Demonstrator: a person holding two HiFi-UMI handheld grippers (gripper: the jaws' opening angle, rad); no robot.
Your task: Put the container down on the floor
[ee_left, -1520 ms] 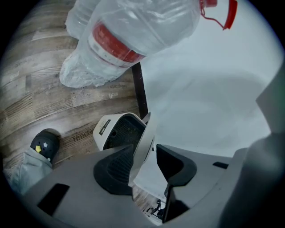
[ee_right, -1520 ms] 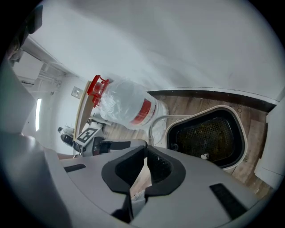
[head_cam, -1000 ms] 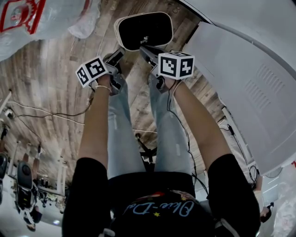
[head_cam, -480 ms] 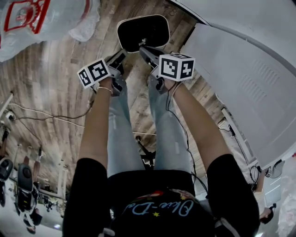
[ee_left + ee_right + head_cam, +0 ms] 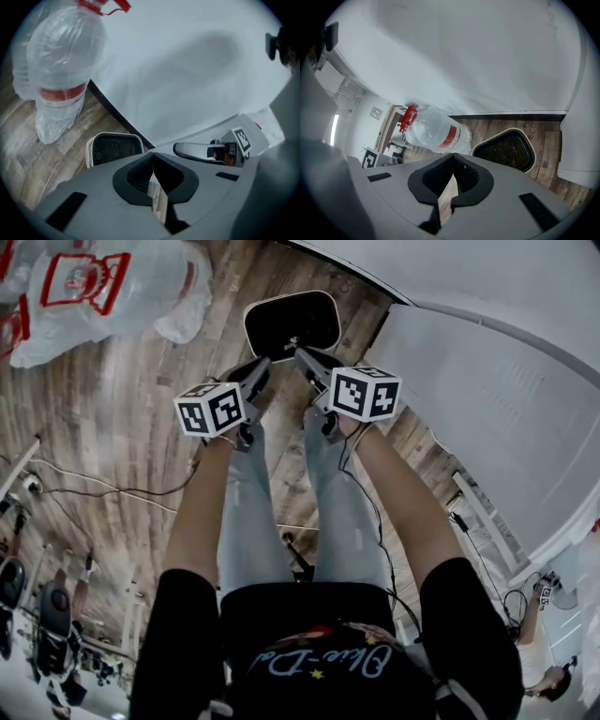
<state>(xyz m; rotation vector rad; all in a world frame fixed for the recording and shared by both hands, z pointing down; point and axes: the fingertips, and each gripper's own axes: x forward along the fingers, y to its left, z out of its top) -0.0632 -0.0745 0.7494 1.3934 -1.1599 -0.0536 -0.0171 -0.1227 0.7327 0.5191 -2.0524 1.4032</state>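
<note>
"What's that floor (image 5: 122, 418) like?"

"Wood planks, worn grey-brown. A container (image 5: 292, 324) sits flat on them, dark inside with a pale rim, close to the dark skirting (image 5: 511, 114)."

"Anything else down there?"

"A clear plastic bag (image 5: 103, 287) with red print lies to the container's left, apart from it. Thin cables (image 5: 103, 490) trail over the boards, well away from both."

The rounded-rectangular plastic container (image 5: 292, 324) is showing a black inside within a cream rim. The wood-plank floor (image 5: 122, 418) is showing streaky brown-grey grain. The clear plastic bag (image 5: 103, 287) is carrying red print. The left tongs (image 5: 153, 157) and right tongs (image 5: 453, 158) are showing grey bodies with black pads. The left marker cube (image 5: 210, 409) and right marker cube (image 5: 364, 393) are wearing black squares on white.
</note>
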